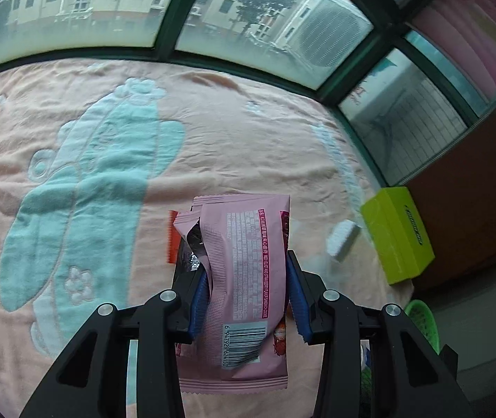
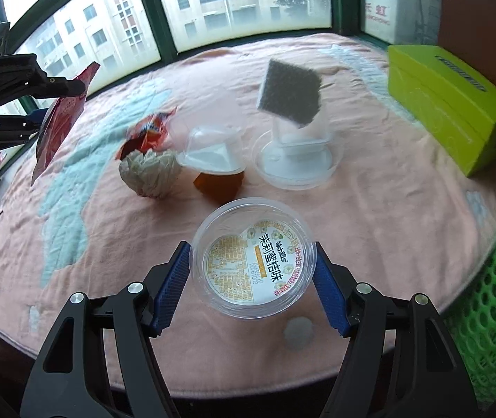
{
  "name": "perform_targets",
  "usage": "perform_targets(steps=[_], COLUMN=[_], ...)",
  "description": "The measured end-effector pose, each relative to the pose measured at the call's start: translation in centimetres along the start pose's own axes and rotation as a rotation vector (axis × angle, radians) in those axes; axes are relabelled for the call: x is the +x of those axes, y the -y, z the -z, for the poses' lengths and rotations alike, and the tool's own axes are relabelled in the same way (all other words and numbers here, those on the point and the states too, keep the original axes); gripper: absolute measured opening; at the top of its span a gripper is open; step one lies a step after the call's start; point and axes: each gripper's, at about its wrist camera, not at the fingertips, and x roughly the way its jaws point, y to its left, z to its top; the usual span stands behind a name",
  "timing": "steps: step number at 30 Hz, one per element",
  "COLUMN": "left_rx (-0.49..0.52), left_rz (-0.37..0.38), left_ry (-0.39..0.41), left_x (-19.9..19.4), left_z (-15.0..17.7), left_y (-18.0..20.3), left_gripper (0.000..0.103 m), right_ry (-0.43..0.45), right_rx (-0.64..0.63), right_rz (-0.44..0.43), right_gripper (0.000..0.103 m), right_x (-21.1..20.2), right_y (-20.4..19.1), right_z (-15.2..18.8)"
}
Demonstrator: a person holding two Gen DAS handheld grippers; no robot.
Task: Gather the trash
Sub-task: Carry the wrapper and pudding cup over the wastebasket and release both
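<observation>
The left gripper (image 1: 248, 275) is clamped on a pink wrapper (image 1: 244, 278), lifted off the towel (image 1: 73, 209) for binning; the right gripper (image 2: 253, 271) straddles a clear cup (image 2: 253, 257), jaws apart, near the green basket (image 2: 495, 296)

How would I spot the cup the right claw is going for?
Start at the pink towel covering the table and come to its near edge, between the blue pads of the right claw. There sits a round clear plastic cup. Unlike the other clear containers farther back, it has a peeled white-and-yellow printed lid.
</observation>
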Motion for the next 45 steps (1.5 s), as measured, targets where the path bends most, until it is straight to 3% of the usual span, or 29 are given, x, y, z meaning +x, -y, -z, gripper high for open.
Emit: perform_targets(steps=[7, 15, 29, 35, 39, 45], left_rx=[0.118, 0.236, 0.439, 0.512, 0.546, 0.589], left_rz=[0.099, 0.211, 0.329, 0.380, 0.398, 0.392], left_ry=[-0.023, -0.110, -0.233, -0.267, -0.301, -0.344], left_x=[-0.1, 2.4, 5.8, 6.8, 8.0, 9.8], left_z=[1.3, 4.1, 9.2, 11.4, 13.1, 15.2], left_y=[6.8, 15.4, 29.2, 33.8, 36.2, 38.6], left_gripper=[0.039, 0.039, 0.039, 0.039, 0.039, 0.039], right_ry=[0.066, 0.119, 0.118, 0.122, 0.132, 0.151], right_rx=[0.079, 0.191, 0.370, 0.421, 0.428, 0.450], right_rz=[0.065, 0.200, 0.416, 0.444, 0.463, 0.475], right_gripper=[0.068, 0.068, 0.068, 0.069, 0.078, 0.080], right_x=[-4.9, -10.0, -14.9, -15.7, -16.3, -17.8], right_y=[3.9, 10.4, 21.1, 23.5, 24.3, 25.3], right_z=[0.5, 2.4, 7.7, 8.8, 9.4, 10.6])
